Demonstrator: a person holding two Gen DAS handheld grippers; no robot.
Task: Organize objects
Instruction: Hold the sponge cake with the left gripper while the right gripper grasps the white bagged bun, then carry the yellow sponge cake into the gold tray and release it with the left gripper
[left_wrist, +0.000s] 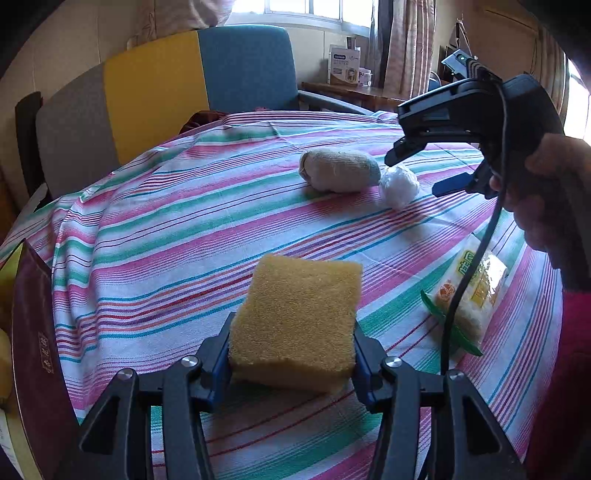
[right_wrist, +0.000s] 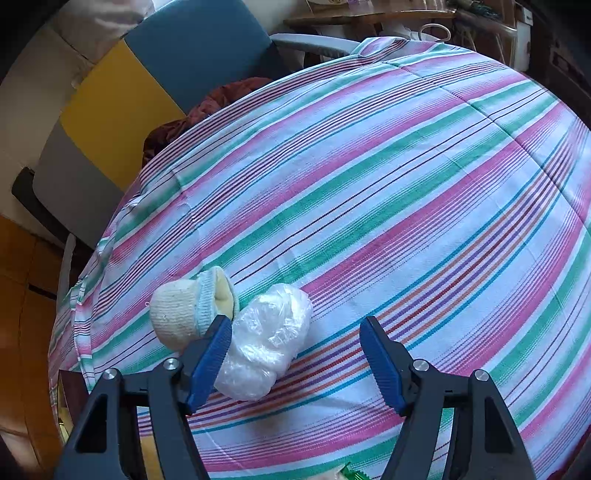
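The left claw (left_wrist: 291, 354) is clamped on a yellow sponge (left_wrist: 299, 317), holding it just above the striped cloth (left_wrist: 177, 236) covering the counter. The right claw (right_wrist: 295, 362), held in a hand (left_wrist: 546, 192), stands apart with nothing pressed between its pads; its left pad sits against a crumpled plastic bag (right_wrist: 269, 339), which lies partly between the fingers. A rolled sock (right_wrist: 184, 310) touches the bag on its far side. A packet of food (left_wrist: 472, 295) lies nearer, to the right. A chair (left_wrist: 162, 96) stands behind the counter.
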